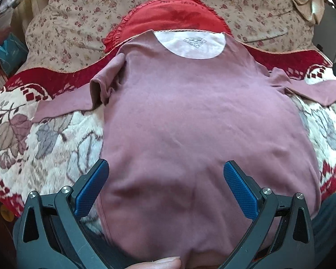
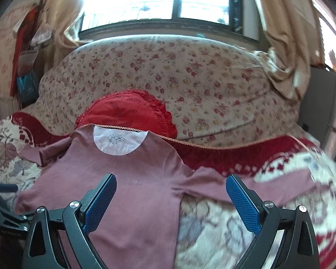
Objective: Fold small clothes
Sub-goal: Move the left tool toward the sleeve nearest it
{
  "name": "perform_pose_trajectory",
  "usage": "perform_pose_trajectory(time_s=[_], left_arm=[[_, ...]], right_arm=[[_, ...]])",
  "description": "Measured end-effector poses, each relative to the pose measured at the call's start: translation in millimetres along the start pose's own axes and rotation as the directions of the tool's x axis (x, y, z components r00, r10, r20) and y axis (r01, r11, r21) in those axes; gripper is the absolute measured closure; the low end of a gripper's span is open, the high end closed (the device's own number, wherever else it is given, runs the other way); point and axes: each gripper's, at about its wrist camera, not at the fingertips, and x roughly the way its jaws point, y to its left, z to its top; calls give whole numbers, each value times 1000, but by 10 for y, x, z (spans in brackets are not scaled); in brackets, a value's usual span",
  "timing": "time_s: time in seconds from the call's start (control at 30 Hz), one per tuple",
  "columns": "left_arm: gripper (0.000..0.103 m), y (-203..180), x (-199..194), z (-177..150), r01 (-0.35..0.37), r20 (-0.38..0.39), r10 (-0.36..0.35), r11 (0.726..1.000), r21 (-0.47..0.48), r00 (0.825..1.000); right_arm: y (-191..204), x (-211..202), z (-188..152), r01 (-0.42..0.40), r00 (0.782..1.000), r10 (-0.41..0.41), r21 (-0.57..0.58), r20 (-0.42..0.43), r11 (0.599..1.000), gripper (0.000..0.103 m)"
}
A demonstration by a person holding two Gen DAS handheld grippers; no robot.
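One garment is in play: a mauve long-sleeved top (image 1: pixel 197 121), lying flat on a plush blanket (image 1: pixel 44 143) with a leaf pattern and red border. Ahead of the fingers in both views its round neckline shows a white inner panel (image 1: pixel 191 46) with a printed label. Beyond the neckline lies one red frilled cushion (image 1: pixel 174 18), and behind that one floral quilt (image 2: pixel 168 71). The top has two sleeves: the one out past the left finger of the left wrist view is bunched and folded over at the shoulder, the other stretches flat out past the right finger.

The left gripper (image 1: pixel 165 188) has its two blue-padded fingers (image 1: pixel 240 192) spread wide, holding nothing. The top's lower body fills the gap between them; its side edge runs just inside the left finger, which is over the blanket. A fingertip of the person's hand (image 1: pixel 159 263) shows at the bottom edge.

The right gripper (image 2: pixel 171 201) is likewise spread wide and empty. Its left finger is over the top's body, its right finger (image 2: pixel 243 204) over the blanket, just short of the outstretched sleeve. Whether either gripper touches the cloth cannot be told.
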Motion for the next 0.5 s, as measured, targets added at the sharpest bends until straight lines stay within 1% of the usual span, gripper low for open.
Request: perform_pose_trajectory(time_s=[0.07,0.13,0.17,0.23,0.27,0.4,0.5], left_arm=[[0,38,74,67,2,-10,-2,1000,-8,1000],[0,65,132,120,2,-16,-2,1000,-11,1000],[0,77,160,160,-4,-15,4,1000,-8,1000],[0,121,212,242,-16,-10,16,1000,-6,1000],[0,150,241,291,-22,-11,22,1000,-7,1000],[0,268,352,477,-44,-13,44,999,-11,999],[0,374,416,560,-30,-24,30,999,-19,999]], right_arm=[[-65,201,45,7,1000,-7,-16,-22,1000,5],[-134,357,-4,40,999,-40,3,-37,999,5],[-168,439,-63,61,996,-60,22,-63,998,5],[-191,571,-114,95,986,-89,34,-144,995,6],[-182,603,-121,86,985,-80,34,-155,996,6],[-90,625,-128,72,987,-70,4,-147,997,6],[21,617,-137,73,987,-79,-45,-137,996,6]])
